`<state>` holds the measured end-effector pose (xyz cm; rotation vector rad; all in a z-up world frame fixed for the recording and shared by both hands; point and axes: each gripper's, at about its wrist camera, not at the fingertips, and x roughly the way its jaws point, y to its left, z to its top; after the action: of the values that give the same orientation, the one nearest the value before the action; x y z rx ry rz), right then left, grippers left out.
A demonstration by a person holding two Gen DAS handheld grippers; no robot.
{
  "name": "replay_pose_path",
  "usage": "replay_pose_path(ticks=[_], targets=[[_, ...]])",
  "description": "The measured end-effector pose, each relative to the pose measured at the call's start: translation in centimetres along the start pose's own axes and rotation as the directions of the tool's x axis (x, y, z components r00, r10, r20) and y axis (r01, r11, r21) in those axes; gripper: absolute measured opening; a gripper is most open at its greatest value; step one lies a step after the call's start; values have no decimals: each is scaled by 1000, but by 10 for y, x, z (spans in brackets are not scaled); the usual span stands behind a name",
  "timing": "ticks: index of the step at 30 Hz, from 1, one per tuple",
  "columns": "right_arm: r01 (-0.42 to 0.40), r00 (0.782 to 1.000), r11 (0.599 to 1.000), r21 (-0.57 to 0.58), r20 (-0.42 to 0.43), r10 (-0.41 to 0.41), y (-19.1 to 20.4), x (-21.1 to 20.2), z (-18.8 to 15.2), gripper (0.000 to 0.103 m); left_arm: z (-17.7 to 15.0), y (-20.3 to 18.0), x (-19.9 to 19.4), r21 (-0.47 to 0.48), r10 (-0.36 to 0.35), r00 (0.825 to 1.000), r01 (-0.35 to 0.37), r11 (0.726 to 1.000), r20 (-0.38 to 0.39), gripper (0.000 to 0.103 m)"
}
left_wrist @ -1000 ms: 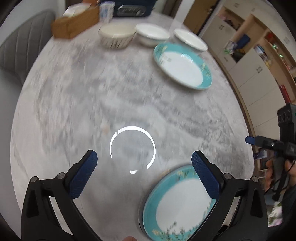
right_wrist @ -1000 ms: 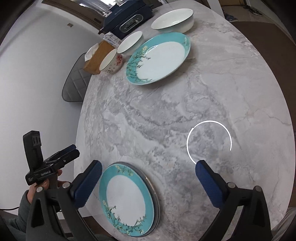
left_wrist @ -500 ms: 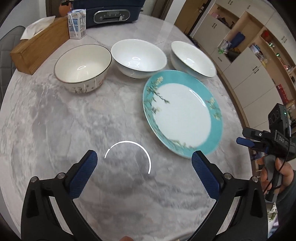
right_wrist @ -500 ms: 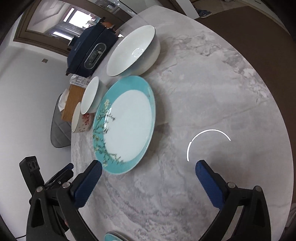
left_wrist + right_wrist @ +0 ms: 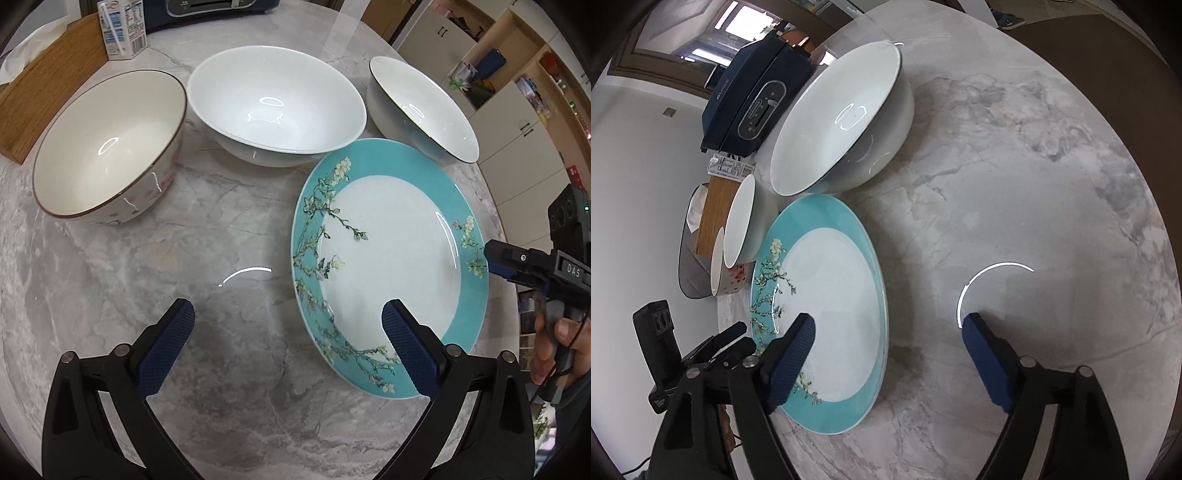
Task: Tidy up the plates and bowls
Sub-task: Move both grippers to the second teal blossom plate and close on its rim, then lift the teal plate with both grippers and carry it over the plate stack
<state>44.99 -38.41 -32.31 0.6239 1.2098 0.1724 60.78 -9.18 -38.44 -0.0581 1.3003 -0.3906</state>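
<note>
Left gripper (image 5: 288, 325) open beside teal plate (image 5: 399, 258); right gripper (image 5: 888, 332), marked "DAS", its jaws just narrowed, astride plate rim without pressing it.

Left hand-held gripper (image 5: 288, 325) gapes; right hand-held gripper (image 5: 888, 339) has just been narrowing, empty.

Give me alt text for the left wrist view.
Open blue-padded tongs hover over a marble table beside a teal floral plate. Three empty bowls line up behind: cream, white, dark-rimmed white.
</note>
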Motion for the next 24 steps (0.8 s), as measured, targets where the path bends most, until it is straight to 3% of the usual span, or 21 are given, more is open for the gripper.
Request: replay_pose_path(ticks=[4,6,9,11,13,15,24], targets=[[12,1000,999,-51,-23,-13,7,5,-1,67,2,-3,9,-9,-48,999,48,999,-18,94],[12,1000,998,-56,-26,-14,7,6,1,64,2,-3,14,-18,-66,997,66,998,-30,84],[35,999,996,-86,-35,-38,13,9,3,56,0,-3,19,-30,-99,995,98,995,-27,60],[49,997,993,-108,-54,-55,17,12,3,44,0,-1,19,-44,-109,994,108,993,-28,29],[64,995,991,-121,-74,-73,19,17,2,18,-1,3,20,-56,-116,993,114,992,-29,24],[80,992,990,-114,-85,-89,18,20,0,12,-2,2,21,-56,-107,994,105,993,-31,17],[85,990,992,-94,-104,-94,18,21,-5,11,-9,5,11,-65,-97,995,94,993,-36,13]])
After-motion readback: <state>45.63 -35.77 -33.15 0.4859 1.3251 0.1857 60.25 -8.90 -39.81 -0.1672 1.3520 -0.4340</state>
